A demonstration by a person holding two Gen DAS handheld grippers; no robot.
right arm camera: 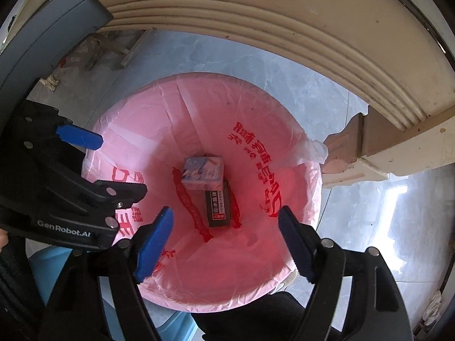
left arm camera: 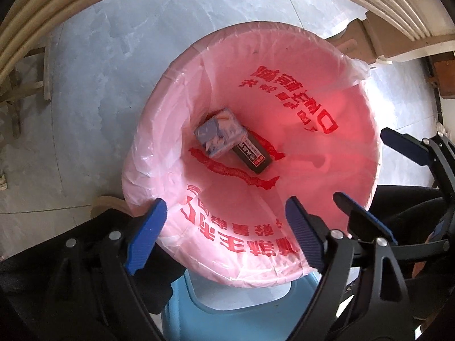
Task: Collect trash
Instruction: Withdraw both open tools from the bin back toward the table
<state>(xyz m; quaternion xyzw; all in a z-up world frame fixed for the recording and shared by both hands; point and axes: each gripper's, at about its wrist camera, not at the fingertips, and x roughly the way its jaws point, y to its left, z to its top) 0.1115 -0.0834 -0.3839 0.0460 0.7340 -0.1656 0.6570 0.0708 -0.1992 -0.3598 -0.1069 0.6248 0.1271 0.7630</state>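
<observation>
A bin lined with a pink plastic bag (left arm camera: 327, 91) (right arm camera: 199, 105) printed with red characters stands on the floor below both grippers. At its bottom lie a small pale blue carton (left arm camera: 220, 132) (right arm camera: 203, 172) and a dark flat box (left arm camera: 254, 153) (right arm camera: 217, 206) partly under it. My left gripper (left arm camera: 227, 230) hangs open over the bin's near rim with nothing between its blue pads. My right gripper (right arm camera: 227, 240) is open and empty above the bin too. Each gripper shows at the edge of the other's view: the right gripper (left arm camera: 369, 167), the left gripper (right arm camera: 113, 164).
A cream carved table edge (right arm camera: 284, 42) arches over the far side, with a carved leg (right arm camera: 364, 147) close to the bin's right rim. A light blue plastic stool (left arm camera: 241, 307) sits beneath the near rim. The floor is grey marble tile (left arm camera: 113, 71).
</observation>
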